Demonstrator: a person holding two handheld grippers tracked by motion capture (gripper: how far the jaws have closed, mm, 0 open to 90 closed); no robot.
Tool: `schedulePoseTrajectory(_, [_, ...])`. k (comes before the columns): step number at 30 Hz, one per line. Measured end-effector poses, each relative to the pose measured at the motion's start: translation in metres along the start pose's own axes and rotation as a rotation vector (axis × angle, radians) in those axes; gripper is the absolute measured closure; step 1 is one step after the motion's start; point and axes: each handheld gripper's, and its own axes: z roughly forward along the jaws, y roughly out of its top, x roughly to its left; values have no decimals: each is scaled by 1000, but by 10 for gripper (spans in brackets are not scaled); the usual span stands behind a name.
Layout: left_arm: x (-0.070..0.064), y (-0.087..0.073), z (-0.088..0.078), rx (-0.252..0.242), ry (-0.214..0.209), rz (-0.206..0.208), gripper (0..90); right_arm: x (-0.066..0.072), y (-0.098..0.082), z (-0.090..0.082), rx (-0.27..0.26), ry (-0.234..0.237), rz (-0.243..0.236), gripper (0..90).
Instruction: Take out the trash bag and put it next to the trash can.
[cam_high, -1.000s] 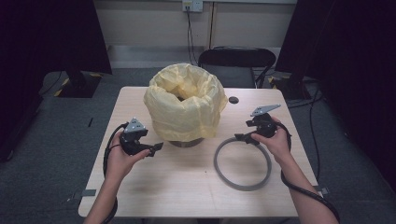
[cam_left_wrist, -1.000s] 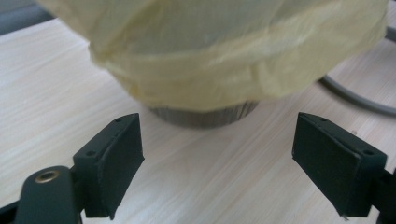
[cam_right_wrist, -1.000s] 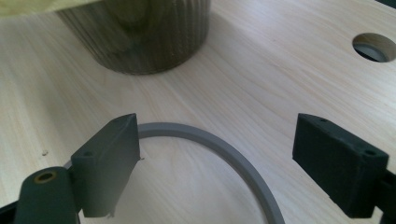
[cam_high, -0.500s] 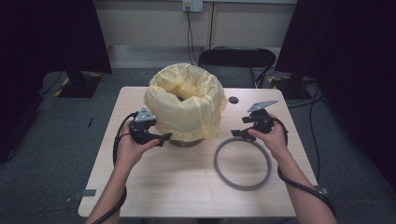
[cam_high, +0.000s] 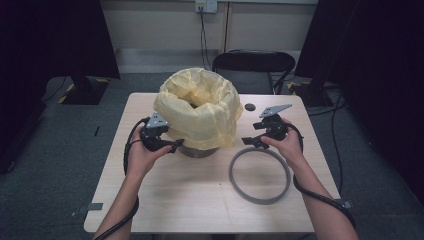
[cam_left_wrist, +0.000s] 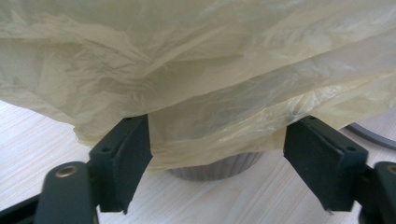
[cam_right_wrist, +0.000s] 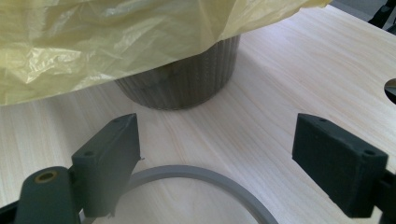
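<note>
No brand, label or writing can be read on anything here. One grey ribbed bin (cam_high: 199, 150) stands on the pale wooden table (cam_high: 165, 200), lined with one yellow plastic bag (cam_high: 200, 107) whose loose edge spills over the rim and hangs down the sides; what lies inside the bag cannot be seen. One grey ring (cam_high: 260, 175) lies flat on the table, just to the right of the bin and nearer the person. One small dark disc (cam_high: 250, 107) sits near the far edge.

Two grippers are in hand. The left gripper (cam_high: 172, 146) is at the bin's left side, its jaws apart on either side of the bag's hanging edge; they have just been closing and the pads do not yet pinch the plastic. The right gripper (cam_high: 249, 141) hovers over the far rim of the ring, jaws wide apart and holding nothing.
</note>
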Motion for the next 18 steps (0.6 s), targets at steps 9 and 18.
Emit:
schedulePoseTrajectory(9, [0,-4,4,-25,7,-7,286,3,4,3,-6,16,-2,147])
schedulePoseTrajectory(18, [1,-2,7,-22,9,-7,283,0,1,3,0,10,9,146])
